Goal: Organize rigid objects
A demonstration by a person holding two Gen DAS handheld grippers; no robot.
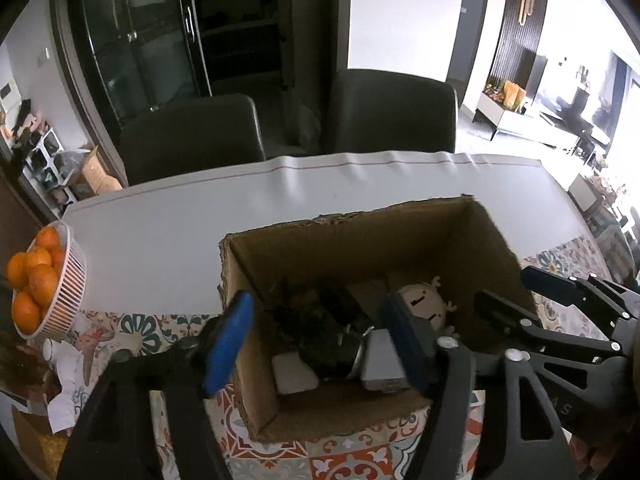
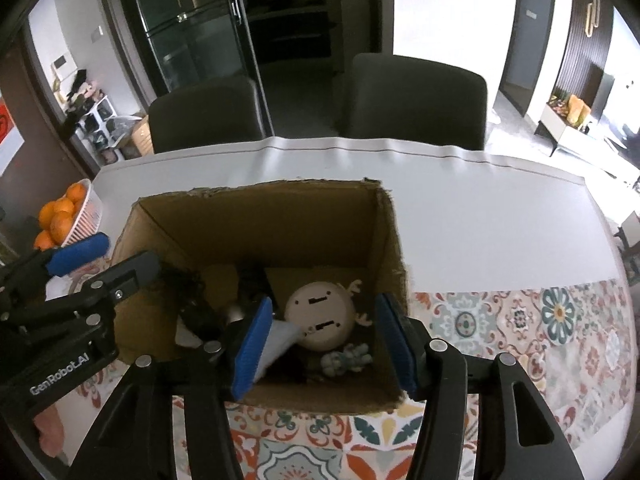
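Note:
An open cardboard box [image 1: 360, 240] [image 2: 256, 216] stands on the table and holds several items: a round beige toy face [image 2: 320, 316] [image 1: 424, 304], a small pale green figurine [image 2: 346, 360], a grey-white block [image 1: 380, 364] [image 2: 276, 344], a white block [image 1: 294, 374] and dark objects [image 1: 320, 328]. My left gripper [image 1: 316, 344] is open and empty, straddling the box's left wall. My right gripper [image 2: 324, 348] is open and empty, its fingers over the box's near right part around the toy face.
A white basket of oranges [image 1: 60, 292] [image 2: 80, 216] sits at the table's left. A patterned cloth [image 2: 520, 320] covers the near table, a grey sheet [image 1: 200, 216] the far part. Two dark chairs [image 1: 192, 136] [image 2: 416, 100] stand behind.

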